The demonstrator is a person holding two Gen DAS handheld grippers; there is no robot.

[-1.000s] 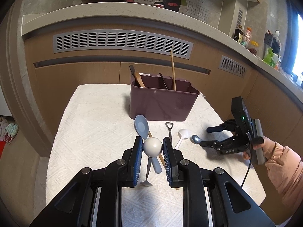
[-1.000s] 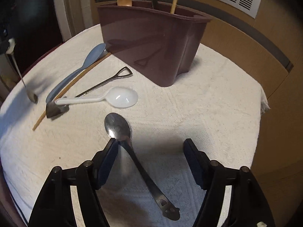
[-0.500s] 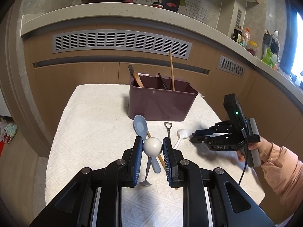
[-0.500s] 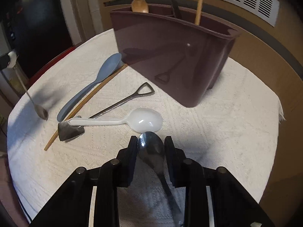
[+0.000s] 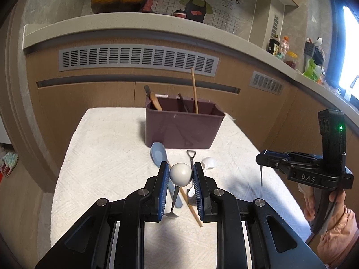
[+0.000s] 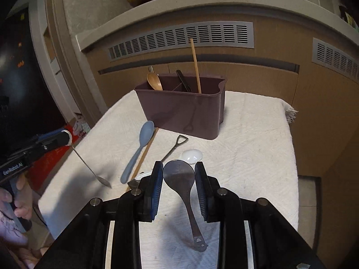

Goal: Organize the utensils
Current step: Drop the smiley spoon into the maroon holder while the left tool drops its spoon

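Note:
My left gripper (image 5: 180,177) is shut on the white ball end of a thin metal spoon (image 5: 173,201), which hangs down above the table. It also shows in the right wrist view (image 6: 67,140). My right gripper (image 6: 178,174) is shut on the bowl of a steel spoon (image 6: 179,174), lifted above the cloth with its handle hanging down; in the left wrist view the gripper (image 5: 263,157) is at the right. A maroon utensil caddy (image 5: 182,127) stands at the back holding a wooden spoon (image 6: 154,81), a chopstick (image 6: 195,65) and a dark utensil.
On the white cloth (image 6: 251,148) lie a blue spoon (image 6: 139,148), a loose chopstick (image 6: 143,157), a small shovel-handled metal utensil (image 6: 175,148) and a white spoon (image 6: 191,155). Wooden cabinets and a counter stand behind the table.
My right gripper closed on the steel spoon, then lifted it off the cloth and rose. My left gripper kept its hold on the ball-ended spoon and barely moved.

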